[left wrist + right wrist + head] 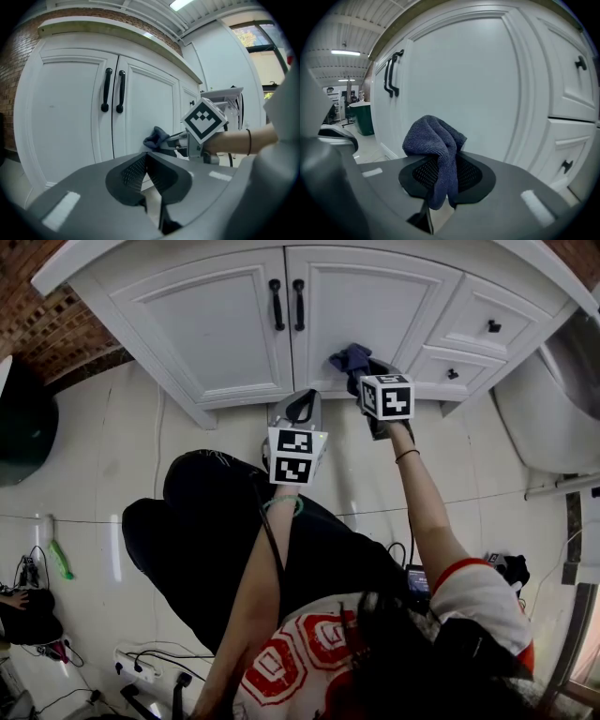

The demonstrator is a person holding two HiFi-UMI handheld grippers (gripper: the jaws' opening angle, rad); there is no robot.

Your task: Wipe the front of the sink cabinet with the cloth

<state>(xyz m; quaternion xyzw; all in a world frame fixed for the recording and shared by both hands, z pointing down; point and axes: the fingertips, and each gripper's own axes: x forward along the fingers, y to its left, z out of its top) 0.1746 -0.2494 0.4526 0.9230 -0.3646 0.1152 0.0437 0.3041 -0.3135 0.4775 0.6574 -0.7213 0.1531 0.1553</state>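
No readable text, label or number shows anywhere.

Brick wall (pixel 26 322), glossy pale floor (pixel 94 474), ceiling strip light (pixel 180 3), bright window (pixel 255 36)

**Colours on my screens**

I see a dark blue cloth (pixel 436 140) against the white cabinet (pixel 211 334) with its black handles (pixel 276 304). My left gripper (pixel 146 171) and right gripper (pixel 442 177) are grey, and their cubes (pixel 296 456) carry black-and-white square markers. The brick wall (pixel 37 334) is red-brown, the floor (pixel 103 474) pale cream, and the shirt (pixel 300 662) white with red rings.
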